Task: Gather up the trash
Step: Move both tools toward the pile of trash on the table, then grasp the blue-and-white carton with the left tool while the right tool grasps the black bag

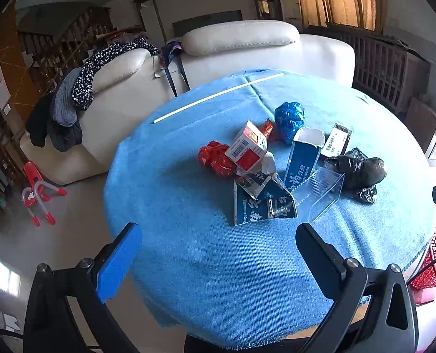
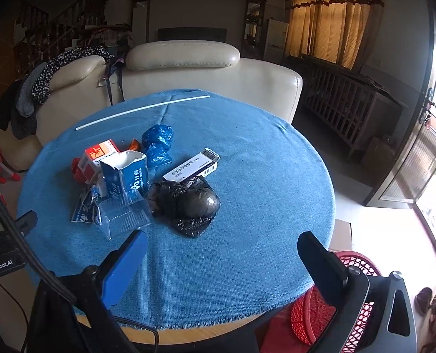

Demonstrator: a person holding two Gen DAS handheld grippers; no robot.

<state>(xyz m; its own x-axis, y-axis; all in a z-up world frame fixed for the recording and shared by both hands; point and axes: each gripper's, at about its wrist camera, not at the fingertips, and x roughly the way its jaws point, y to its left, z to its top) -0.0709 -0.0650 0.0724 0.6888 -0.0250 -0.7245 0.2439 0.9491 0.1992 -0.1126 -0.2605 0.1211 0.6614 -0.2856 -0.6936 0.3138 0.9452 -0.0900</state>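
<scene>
While the round table (image 2: 247,176) under its blue cloth carries the trash heap mid-top, the red mesh basket (image 2: 356,264) stands beside its near-right edge, contents hidden. Left gripper (image 1: 218,253) and right gripper (image 2: 221,261) hover, jaws spread, empty. The torn blue carton (image 2: 129,173) gapes open.

Bare tablecloth (image 2: 232,264) up to the black bag (image 2: 188,203)
</scene>
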